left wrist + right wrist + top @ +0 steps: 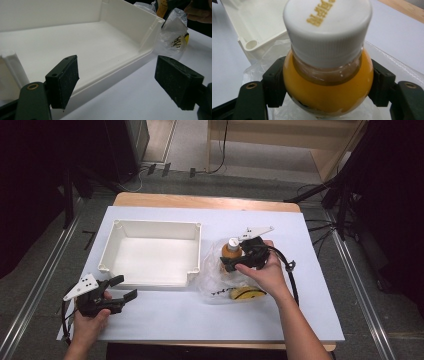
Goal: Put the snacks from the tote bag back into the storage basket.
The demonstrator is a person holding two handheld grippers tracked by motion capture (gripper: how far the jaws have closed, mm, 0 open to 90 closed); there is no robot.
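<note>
Now orange bottle (327,82) clamped between right gripper (327,85) fingers (274,82).

High view sits above the near edge, looking forward and down over the whole table (310,320) and the floor beyond. Left gripper view rides low between its own fingers (63,80), facing into the white tray (130,22) — the plastic bag (175,27) just past the right finger. Right gripper view is very close — the orange bottle (327,87) wedged between its fingers, tray corner (252,45) beyond the left one.
</note>
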